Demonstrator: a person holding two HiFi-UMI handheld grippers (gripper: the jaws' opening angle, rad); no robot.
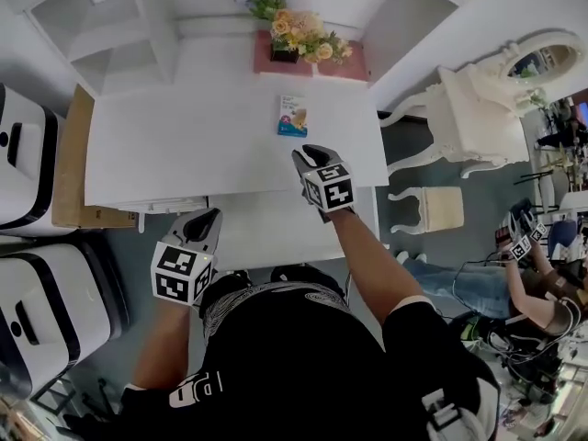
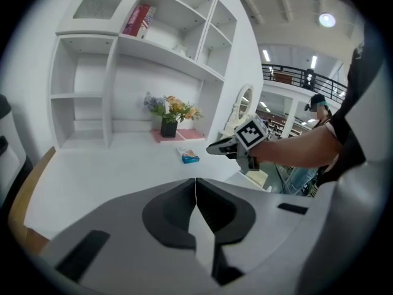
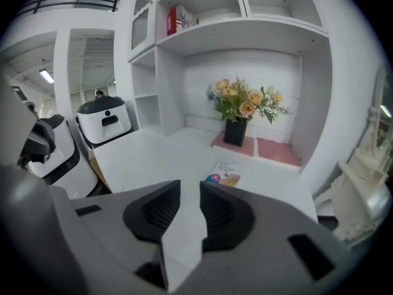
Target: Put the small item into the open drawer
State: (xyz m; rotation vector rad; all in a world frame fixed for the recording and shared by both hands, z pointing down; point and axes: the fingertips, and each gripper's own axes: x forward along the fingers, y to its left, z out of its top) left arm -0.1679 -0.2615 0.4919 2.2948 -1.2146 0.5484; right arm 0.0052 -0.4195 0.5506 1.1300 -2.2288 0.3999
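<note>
White desk (image 1: 184, 145) below, and its top is mostly bare. A small printed box (image 1: 292, 116) lies flat toward the back, right of the middle. Behind it, against the rear wall, sits a pink mat (image 1: 344, 65), with a black vase (image 1: 284, 52) of yellow and orange flowers (image 1: 308, 30) standing on its left end. At the desk's front edge the open drawer (image 1: 276, 232) juts out, white inside.

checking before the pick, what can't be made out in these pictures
- Print on the small blue and white cardboard box: too small in every view.
- White open drawer: near end hidden by the person's torso in the head view; absent from both gripper views.
- Red book title, top shelf: too small in both gripper views.
</note>
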